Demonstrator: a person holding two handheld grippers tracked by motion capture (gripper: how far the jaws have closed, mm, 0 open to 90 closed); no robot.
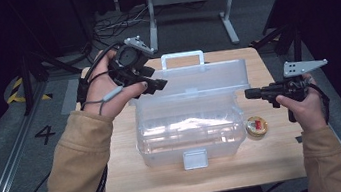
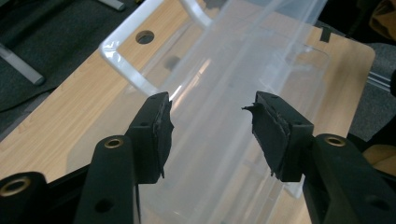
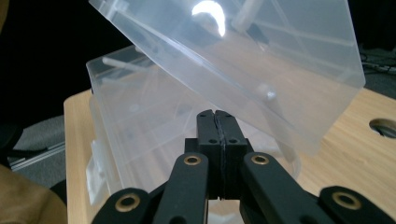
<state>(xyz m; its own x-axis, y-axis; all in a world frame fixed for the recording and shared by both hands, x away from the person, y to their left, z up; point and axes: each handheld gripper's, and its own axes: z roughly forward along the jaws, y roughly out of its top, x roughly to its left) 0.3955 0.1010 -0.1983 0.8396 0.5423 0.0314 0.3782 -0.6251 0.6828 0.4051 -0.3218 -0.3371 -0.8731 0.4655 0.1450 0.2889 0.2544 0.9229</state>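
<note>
Clear plastic is what both grippers face: a box [image 1: 190, 133] at the middle of the table [image 1: 269, 163], its hinged lid [image 1: 196, 78] standing back, partly raised, with a white handle [image 1: 182, 56] on the far side. The work looks like handling that lid, either pushing it fully open or bringing it down (which of the two I cannot tell).

The left gripper [image 1: 154, 84] hangs at the lid's left end with its jaws spread wide; in the left gripper view the lid [image 2: 243, 70] lies beyond and between the pads [image 2: 161, 126], not touched. The right gripper [image 1: 251, 94] has its jaws pressed together on nothing and points at the box's right end; in the right gripper view the lid [image 3: 243, 60] slants above the tips and the box [image 3: 140, 116] sits just behind them, whether touching I cannot say.

The next move probably calls for the left gripper to advance until the lid's edge sits between its pads, then pinch. A small round tin [image 1: 257, 126] lies right of the box, clear of both.
</note>
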